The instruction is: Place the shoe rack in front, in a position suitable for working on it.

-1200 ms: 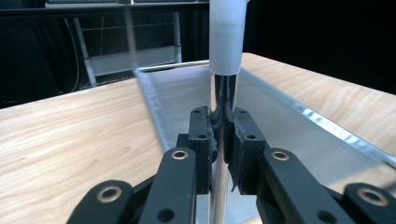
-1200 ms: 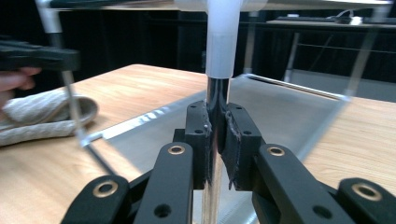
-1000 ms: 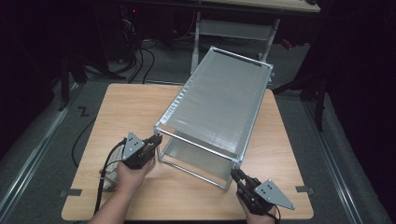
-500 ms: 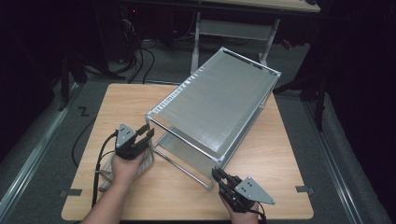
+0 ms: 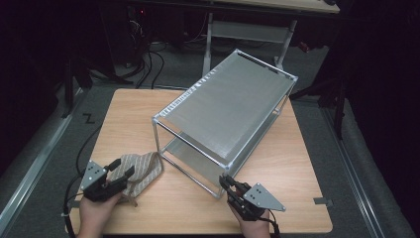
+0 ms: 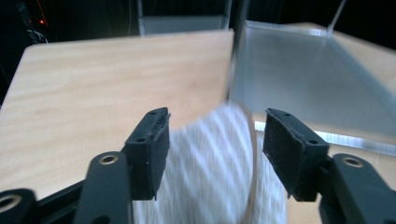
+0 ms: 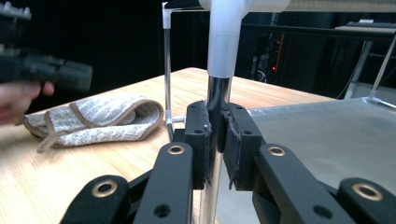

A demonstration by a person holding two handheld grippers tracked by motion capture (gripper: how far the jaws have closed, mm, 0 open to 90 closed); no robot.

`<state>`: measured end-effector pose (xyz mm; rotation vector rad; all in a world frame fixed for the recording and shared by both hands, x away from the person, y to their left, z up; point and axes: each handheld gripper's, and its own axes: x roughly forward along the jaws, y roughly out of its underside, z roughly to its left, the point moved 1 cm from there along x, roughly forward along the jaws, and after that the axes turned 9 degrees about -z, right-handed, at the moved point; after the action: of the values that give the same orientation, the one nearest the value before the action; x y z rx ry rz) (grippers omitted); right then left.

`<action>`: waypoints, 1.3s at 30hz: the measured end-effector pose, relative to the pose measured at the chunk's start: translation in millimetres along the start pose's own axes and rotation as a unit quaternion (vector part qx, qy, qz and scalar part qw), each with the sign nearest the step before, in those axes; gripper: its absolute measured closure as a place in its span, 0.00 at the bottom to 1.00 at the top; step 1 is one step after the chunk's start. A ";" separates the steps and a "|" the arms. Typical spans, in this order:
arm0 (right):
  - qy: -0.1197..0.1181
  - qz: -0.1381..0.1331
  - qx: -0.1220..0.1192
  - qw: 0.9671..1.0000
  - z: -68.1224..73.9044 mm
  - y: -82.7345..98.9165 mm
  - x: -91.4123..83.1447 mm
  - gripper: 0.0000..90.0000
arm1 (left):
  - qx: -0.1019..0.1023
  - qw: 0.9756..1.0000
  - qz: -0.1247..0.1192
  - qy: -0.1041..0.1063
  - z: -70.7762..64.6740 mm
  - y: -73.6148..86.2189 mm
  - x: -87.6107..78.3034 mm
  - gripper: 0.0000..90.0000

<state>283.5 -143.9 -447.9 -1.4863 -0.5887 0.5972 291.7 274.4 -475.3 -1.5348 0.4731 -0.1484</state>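
A wire-framed metal rack (image 5: 225, 111) with flat shelves stands at an angle on the wooden table (image 5: 129, 106). My right gripper (image 5: 229, 186) is shut on the rack's near corner post (image 7: 217, 93), and the pads (image 7: 198, 128) press it from both sides. A folded striped cloth (image 5: 143, 168) lies on the table left of the rack. My left gripper (image 5: 119, 171) hovers over the cloth's near end. Its jaws have just been opening, and the cloth (image 6: 210, 177) lies between and below them untouched by the pads (image 6: 154, 140). In the right gripper view the cloth (image 7: 93, 119) lies flat beyond the post.
The rack's lower shelf (image 6: 308, 84) sits just right of the cloth. Bare tabletop stretches to the far left corner. The table's front edge (image 5: 198, 230) runs close under both hands. Cables (image 5: 143, 59) and a stand's legs fill the dark floor behind the table.
My left gripper has pulled back from the rack's near left corner toward the front left and has opened, leaving the cloth on the table. The rack and my right gripper have shifted left.
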 end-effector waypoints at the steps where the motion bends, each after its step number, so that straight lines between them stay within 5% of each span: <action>1: -0.001 -0.002 0.004 1.000 -0.3 0.7 0.3 0.90 | 0.007 1.000 0.003 -0.004 -0.3 3.6 -1.1 0.44; 4: 0.001 -0.003 0.004 1.000 0.5 1.4 0.2 0.89 | 0.024 0.999 0.034 -0.026 0.9 12.5 -1.9 0.42; 6: 0.000 -0.003 0.008 1.000 0.0 1.7 -1.1 0.88 | 0.006 0.997 0.066 -0.032 3.7 18.4 0.6 0.39; 10: 0.001 -0.003 0.006 1.000 0.0 2.8 -4.2 0.85 | 0.003 0.991 0.132 -0.031 3.7 28.1 9.9 0.34; 12: 0.001 -0.004 0.007 1.000 -0.4 3.0 -5.0 0.85 | 0.006 0.989 0.141 -0.031 2.7 29.3 12.0 0.34; 15: 0.001 -0.004 0.009 1.000 -2.4 3.3 -6.9 0.83 | 0.034 0.985 0.166 -0.037 -4.1 31.8 17.6 0.36; 16: 0.001 -0.004 0.007 1.000 -2.8 3.6 -8.1 0.83 | 0.055 0.982 0.176 -0.041 -7.0 32.5 18.7 0.42; 22: 0.003 -0.004 0.007 1.000 -2.6 4.4 -8.7 0.83 | 0.087 0.980 0.172 -0.040 -13.6 32.5 18.4 0.78; 26: 0.004 -0.003 0.008 1.000 -2.4 4.7 -7.2 0.82 | 0.058 0.987 0.148 -0.022 -11.1 31.1 14.7 0.83; 31: 0.002 -0.001 0.021 1.000 -2.9 5.5 0.0 0.83 | 0.058 0.995 0.077 -0.008 -19.2 17.7 6.1 0.83; 39: -0.008 0.001 0.015 1.000 0.0 5.5 5.4 0.90 | 0.078 0.997 0.017 -0.003 -29.8 -5.3 3.1 0.83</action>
<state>287.4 -140.2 -453.4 -1.4557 -0.5881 0.6178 284.1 245.5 -469.8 -1.3731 0.4714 -0.1519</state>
